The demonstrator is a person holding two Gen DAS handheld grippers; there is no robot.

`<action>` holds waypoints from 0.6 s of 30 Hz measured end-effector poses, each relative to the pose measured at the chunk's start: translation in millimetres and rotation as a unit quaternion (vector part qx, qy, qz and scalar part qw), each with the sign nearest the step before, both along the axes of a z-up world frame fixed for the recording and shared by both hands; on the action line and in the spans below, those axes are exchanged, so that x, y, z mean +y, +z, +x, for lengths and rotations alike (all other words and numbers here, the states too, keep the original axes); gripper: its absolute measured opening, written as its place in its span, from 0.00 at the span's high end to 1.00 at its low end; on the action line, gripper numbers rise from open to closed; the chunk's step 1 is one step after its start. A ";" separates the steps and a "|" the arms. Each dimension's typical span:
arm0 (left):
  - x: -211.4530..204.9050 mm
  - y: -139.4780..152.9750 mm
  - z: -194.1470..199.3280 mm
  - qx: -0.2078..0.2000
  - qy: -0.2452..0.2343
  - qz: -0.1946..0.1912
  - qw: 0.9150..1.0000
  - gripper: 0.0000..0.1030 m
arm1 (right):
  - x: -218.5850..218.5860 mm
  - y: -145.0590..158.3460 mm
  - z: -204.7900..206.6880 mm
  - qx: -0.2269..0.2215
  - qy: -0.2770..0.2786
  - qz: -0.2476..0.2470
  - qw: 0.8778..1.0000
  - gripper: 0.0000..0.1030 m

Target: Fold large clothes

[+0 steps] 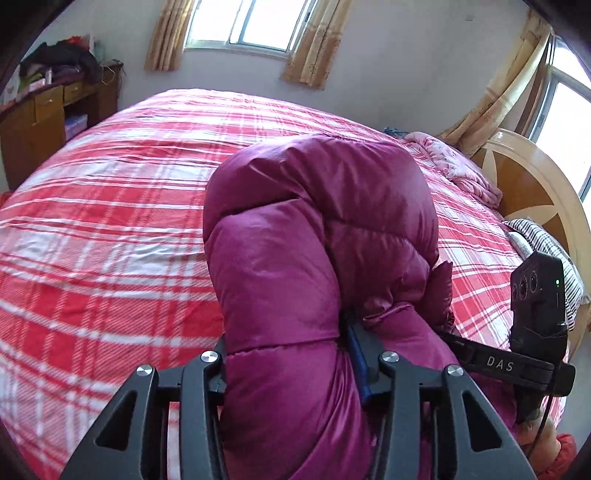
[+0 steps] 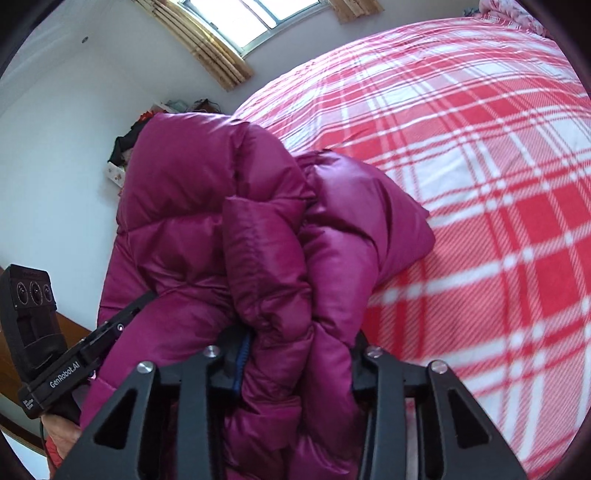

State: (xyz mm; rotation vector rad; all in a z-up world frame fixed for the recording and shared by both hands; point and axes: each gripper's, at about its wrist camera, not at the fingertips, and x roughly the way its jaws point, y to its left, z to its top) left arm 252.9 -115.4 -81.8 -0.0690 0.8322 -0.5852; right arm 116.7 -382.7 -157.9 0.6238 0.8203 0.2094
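While we hold a puffy magenta down jacket (image 1: 317, 236) bunched up above the bed (image 1: 110, 229), both grippers have their fingers closed on its padding. From the left wrist view, our left gripper (image 1: 291, 365) has a thick quilted fold wedged between its two fingers, and the fabric bulges up and over them, hiding the tips. A blue pad (image 1: 359, 365) shows on the inner face of the finger at the picture's right, pressed against the cloth. Our right gripper (image 1: 476, 354) comes into that same view from the right edge, its black body marked with pale letters and its finger ends buried in the jacket.

From the right wrist view, our right gripper (image 2: 295, 362) likewise clamps a wad of the jacket (image 2: 207, 206), with several folds stacked between its fingers. Our left gripper (image 2: 122, 317) reaches in from the picture's left and grips the same garment. The jacket hangs between the two grippers, its far part resting on or just above the red and white checked bedcover (image 2: 480, 184); we cannot tell which.

A pink quilt (image 1: 458, 166) lies crumpled near the wooden headboard (image 1: 528, 181), a striped pillow (image 1: 546, 243) beside it. Curtains (image 1: 306, 55) frame a bright window (image 1: 251, 22), and a wooden desk (image 1: 44, 118) piled with clothes stands beyond the bed.
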 end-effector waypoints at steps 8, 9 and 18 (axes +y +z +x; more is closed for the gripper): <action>50.7 7.2 -35.9 -0.020 0.037 0.022 0.999 0.57 | 52.8 -7.3 -26.3 -0.013 0.020 0.045 0.999 0.66; 58.2 7.0 -41.7 -0.021 0.042 0.020 0.999 0.57 | 60.1 -6.4 -28.6 -0.014 0.027 0.046 0.998 0.67; 134.6 7.6 -73.0 -0.007 0.110 -0.003 0.994 0.57 | 144.3 -1.4 -23.8 -0.013 0.107 0.048 0.993 0.68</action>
